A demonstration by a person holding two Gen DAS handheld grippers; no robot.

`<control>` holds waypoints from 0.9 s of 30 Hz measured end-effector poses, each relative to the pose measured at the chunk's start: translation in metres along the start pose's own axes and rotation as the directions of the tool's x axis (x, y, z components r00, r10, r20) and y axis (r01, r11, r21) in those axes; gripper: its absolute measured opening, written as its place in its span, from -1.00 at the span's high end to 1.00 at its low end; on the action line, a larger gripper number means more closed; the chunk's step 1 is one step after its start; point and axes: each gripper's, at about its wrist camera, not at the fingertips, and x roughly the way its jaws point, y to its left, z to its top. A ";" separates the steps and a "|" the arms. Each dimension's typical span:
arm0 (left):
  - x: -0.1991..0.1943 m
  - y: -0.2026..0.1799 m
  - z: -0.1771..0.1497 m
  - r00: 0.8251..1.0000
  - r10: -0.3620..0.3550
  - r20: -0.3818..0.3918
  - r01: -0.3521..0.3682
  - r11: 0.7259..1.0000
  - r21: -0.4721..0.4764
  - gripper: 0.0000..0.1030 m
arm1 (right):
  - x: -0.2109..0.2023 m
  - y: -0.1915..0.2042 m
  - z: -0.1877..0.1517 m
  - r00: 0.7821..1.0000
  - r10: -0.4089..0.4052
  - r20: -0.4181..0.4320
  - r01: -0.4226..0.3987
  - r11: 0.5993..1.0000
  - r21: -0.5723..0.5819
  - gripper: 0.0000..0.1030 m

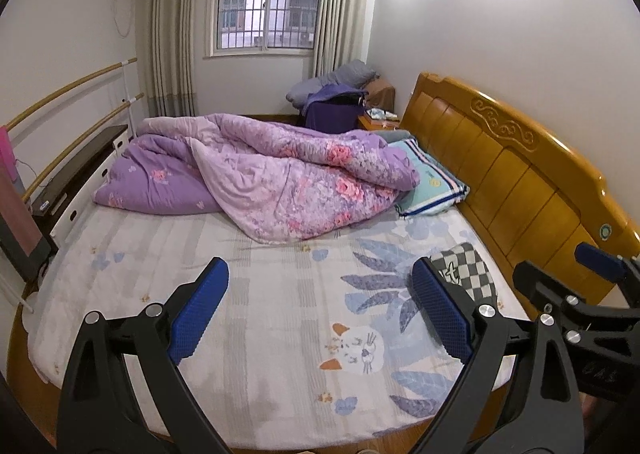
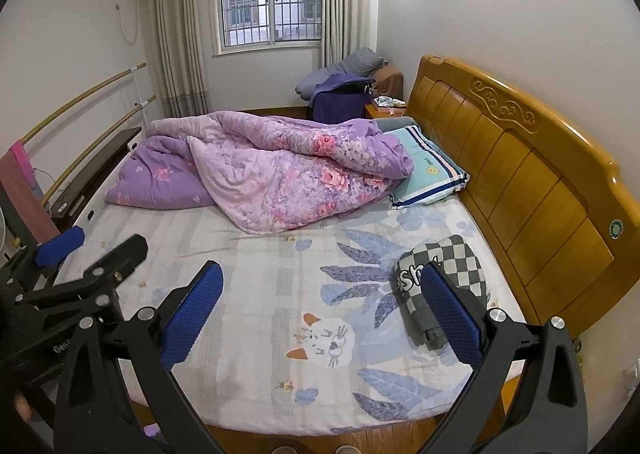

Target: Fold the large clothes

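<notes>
My right wrist view shows the whole checkered garment (image 2: pixel 444 286), rolled up with lettering showing; my left view catches only its top (image 1: pixel 466 266) behind a finger. It lies just beside the wooden headboard (image 2: pixel 520 158), long axis roughly along it. My left gripper (image 1: pixel 320 308) and right gripper (image 2: pixel 322 314) both gape wide, holding nothing.

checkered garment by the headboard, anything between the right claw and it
Nothing visible blocks it. The checkered garment lies bunched on the bare sheet near the headboard, just beyond the open right claw. The quilt and pillow lie farther back, clear of that path.
</notes>
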 end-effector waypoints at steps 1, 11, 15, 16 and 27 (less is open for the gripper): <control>-0.001 0.000 0.000 1.000 -0.002 0.005 0.002 1.000 -0.005 -0.82 | 0.001 -0.001 0.000 1.000 0.000 -0.002 0.000 1.000 -0.002 -0.85; -0.002 -0.006 0.003 1.000 0.007 0.030 -0.008 1.000 0.019 -0.82 | -0.001 -0.003 0.002 1.000 -0.007 0.008 0.007 1.000 0.004 -0.85; -0.001 -0.007 0.002 1.000 0.006 0.030 -0.007 1.000 0.021 -0.82 | -0.002 -0.003 0.001 1.000 -0.011 0.009 0.011 1.000 0.007 -0.85; -0.001 -0.008 0.002 1.000 0.007 0.029 -0.008 1.000 0.019 -0.82 | -0.002 -0.003 0.002 1.000 -0.014 0.009 0.014 1.000 0.006 -0.85; 0.002 -0.004 -0.001 1.000 0.006 0.030 -0.007 1.000 0.028 -0.84 | -0.001 -0.007 0.000 1.000 -0.017 0.001 0.017 1.000 0.009 -0.85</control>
